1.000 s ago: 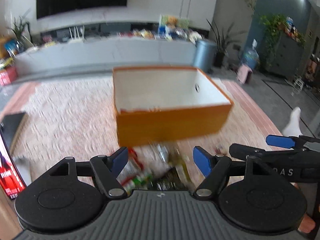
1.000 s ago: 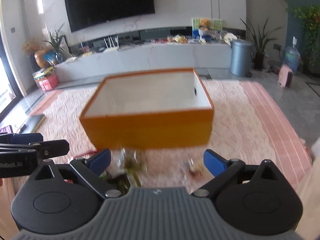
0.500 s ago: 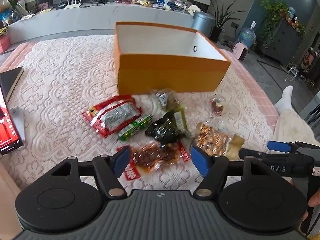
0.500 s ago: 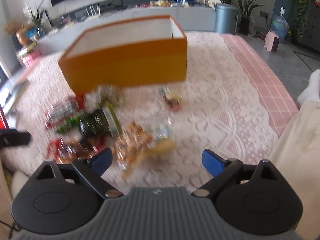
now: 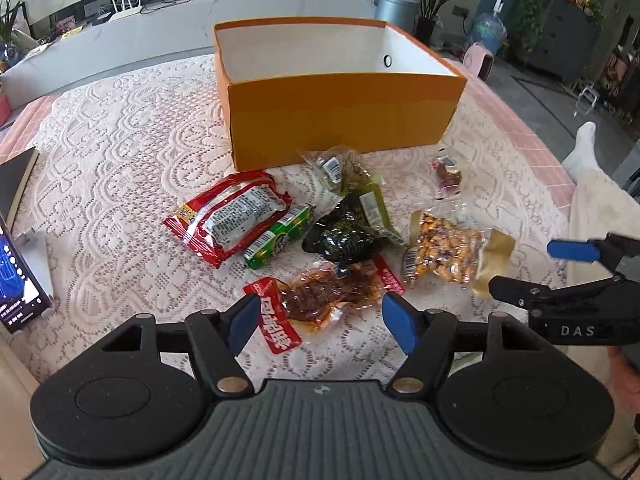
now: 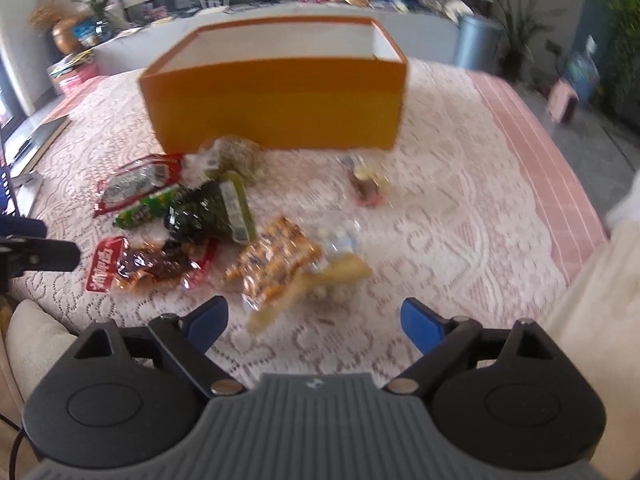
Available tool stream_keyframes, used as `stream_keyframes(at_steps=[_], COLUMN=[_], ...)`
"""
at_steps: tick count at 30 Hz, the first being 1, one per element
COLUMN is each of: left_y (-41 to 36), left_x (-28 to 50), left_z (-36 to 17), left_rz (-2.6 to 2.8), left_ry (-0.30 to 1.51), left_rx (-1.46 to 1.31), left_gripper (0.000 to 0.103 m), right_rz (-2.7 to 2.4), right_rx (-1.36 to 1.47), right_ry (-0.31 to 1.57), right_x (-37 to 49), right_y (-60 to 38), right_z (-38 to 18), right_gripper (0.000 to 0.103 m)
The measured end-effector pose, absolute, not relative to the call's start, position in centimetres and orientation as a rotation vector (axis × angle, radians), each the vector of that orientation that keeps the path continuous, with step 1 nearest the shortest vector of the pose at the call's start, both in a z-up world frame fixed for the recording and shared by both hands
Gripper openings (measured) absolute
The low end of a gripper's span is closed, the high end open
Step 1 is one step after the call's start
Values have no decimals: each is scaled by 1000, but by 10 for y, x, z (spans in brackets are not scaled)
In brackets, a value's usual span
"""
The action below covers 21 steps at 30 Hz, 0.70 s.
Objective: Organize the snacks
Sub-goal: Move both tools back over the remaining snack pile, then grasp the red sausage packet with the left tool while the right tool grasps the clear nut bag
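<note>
Left wrist view: snack packets (image 5: 320,236) lie loose on the lace cloth (image 5: 120,184) before an empty orange box (image 5: 340,112).

The left gripper (image 5: 320,316) hangs spread over a red-labelled packet (image 5: 316,300); the right gripper (image 6: 314,320), lettered "DAS", is narrowing on nothing (its view is blurred). A phone (image 5: 16,280) shows only at left. Both now tilt lower than a second ago.

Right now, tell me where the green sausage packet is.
In the left wrist view, the green sausage packet lies left of centre, between the red packet and the dark green packet.
</note>
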<state>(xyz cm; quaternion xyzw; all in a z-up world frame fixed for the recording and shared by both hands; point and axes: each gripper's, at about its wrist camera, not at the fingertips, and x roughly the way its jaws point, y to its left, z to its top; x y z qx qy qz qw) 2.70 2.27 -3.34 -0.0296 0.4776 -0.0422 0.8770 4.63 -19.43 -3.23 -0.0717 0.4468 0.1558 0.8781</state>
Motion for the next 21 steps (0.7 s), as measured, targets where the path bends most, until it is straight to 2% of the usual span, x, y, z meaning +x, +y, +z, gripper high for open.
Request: stream_keyframes(at_steps=[12,21], left_y=[4,-9], left_x=[57,59], left_z=[-69,-93], left_rz=[-271,-373], left_ry=[1102,1135], left_rx=[141,315], left_gripper=[82,82], right_rz=[453,502], right_rx=[-324,-362], right_ry=[868,925], right_x=[65,80], right_y=[-160,-147], right_z=[-41,-67], right_gripper=[91,91])
